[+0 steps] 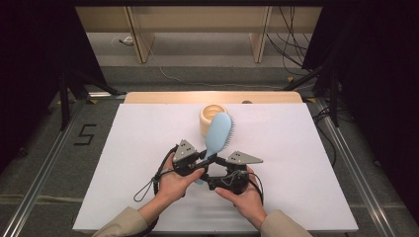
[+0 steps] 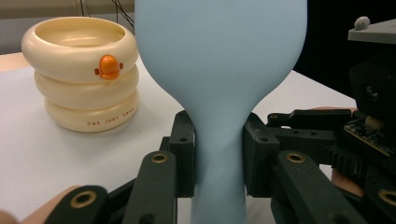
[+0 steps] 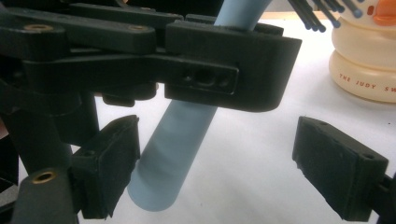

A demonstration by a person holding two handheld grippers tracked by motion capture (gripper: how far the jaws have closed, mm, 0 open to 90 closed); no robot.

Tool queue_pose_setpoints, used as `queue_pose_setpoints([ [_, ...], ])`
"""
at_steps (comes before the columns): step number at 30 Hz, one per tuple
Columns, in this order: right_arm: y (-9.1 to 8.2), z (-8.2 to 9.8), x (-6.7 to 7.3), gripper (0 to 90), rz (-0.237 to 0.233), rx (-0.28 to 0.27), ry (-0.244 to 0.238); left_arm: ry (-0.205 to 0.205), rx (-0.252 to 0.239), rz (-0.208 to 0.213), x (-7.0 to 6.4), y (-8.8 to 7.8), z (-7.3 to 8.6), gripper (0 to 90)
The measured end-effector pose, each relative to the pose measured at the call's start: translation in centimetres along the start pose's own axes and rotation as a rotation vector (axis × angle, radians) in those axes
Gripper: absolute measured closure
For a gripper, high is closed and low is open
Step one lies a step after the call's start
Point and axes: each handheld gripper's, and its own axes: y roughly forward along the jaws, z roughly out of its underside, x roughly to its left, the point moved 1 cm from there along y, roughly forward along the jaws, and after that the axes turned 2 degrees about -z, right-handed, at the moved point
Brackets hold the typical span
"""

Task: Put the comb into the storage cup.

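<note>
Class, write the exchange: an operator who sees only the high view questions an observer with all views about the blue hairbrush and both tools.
Operator: Is the left tool clamped on the blue hairbrush?
Observer: Yes, its pads press both sides of the narrow neck.
Operator: And the right tool?
Observer: It is open; the handle end lies between its pads, beside one and clear of the other.
</note>
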Motion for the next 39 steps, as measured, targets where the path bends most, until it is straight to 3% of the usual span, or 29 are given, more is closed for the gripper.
queue_pose_setpoints([
  [34,1.0,0.4,-0.2,16.2,-0.040,0.006,0.030,-0.030,-0.036,0.024,-0.1,-0.2,-0.3,69.2],
  [39,1.1,0.5,-0.1,19.7,-0.054,0.010,0.034,-0.033,-0.040,0.027,-0.1,-0.2,-0.3,69.2],
])
